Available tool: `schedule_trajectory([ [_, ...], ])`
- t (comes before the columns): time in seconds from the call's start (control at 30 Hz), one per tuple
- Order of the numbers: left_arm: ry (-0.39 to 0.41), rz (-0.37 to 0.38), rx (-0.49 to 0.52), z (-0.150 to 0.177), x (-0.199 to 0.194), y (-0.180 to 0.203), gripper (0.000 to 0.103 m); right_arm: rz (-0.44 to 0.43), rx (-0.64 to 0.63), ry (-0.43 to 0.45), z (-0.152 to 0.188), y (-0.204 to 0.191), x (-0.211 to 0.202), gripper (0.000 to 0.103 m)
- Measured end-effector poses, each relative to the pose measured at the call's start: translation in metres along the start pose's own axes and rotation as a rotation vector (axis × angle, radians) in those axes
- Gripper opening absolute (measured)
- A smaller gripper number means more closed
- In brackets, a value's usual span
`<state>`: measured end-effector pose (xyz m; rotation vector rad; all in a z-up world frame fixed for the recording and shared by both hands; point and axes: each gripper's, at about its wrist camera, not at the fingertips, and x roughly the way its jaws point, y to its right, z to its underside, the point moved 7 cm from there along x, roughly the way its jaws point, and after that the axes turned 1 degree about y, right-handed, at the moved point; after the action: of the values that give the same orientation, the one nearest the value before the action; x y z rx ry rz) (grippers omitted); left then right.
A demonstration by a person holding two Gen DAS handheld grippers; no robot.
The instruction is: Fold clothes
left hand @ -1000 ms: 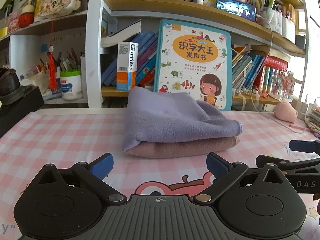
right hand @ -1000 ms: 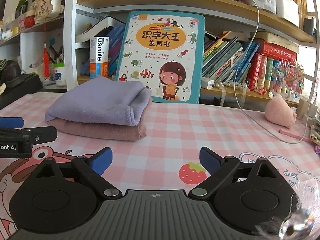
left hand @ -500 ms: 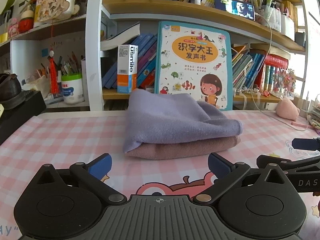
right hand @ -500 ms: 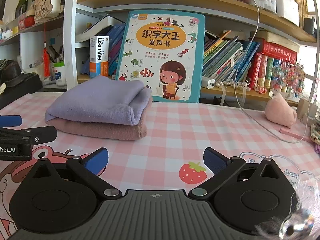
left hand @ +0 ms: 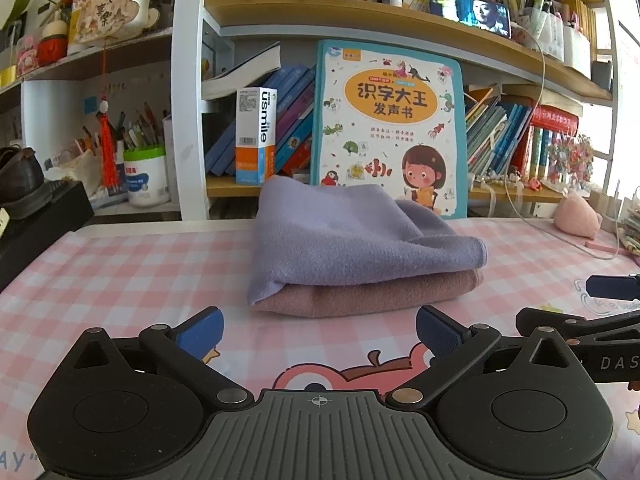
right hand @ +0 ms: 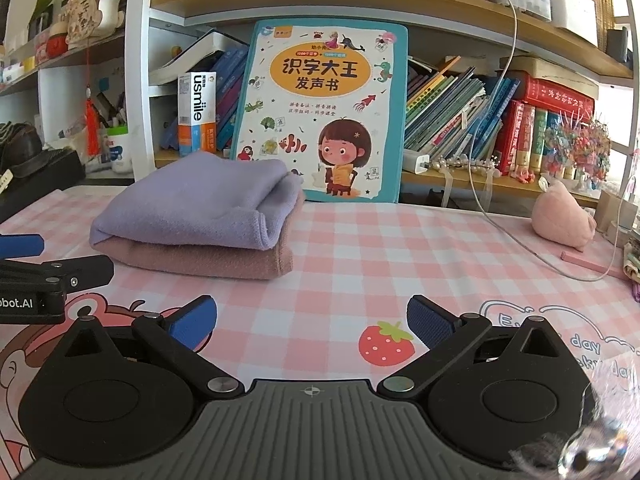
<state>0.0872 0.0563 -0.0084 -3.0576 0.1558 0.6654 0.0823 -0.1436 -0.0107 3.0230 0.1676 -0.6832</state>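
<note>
Right now both tools are hanging back with nothing in them, the left gripper [left hand: 318, 330] and right gripper [right hand: 312, 320] each spread wide over the pink checked tablecloth [right hand: 400, 248], just short of the stack. Ahead, the lilac folded cloth [left hand: 340, 244] is lying on the dusty-pink folded cloth [left hand: 372, 294], seemingly squared. Any tidying wants a low, level pinch at the near hem, without dragging the lower piece.

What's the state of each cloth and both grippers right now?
purple cloth: folded, lying on top of the pink one.
pink cloth: folded, flat on the table, bottom of the stack.
left gripper: open, empty, short of the stack.
right gripper: open, empty, over bare tablecloth.
</note>
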Motion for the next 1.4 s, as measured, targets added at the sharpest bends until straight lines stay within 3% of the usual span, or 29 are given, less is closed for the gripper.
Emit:
schedule_trajectory([
  [1.4,0.002,-0.012,0.022,-0.0011,-0.001,0.002,0.103,-0.003,-0.009,-0.011,-0.0001,-0.0017,0.0016,0.102],
])
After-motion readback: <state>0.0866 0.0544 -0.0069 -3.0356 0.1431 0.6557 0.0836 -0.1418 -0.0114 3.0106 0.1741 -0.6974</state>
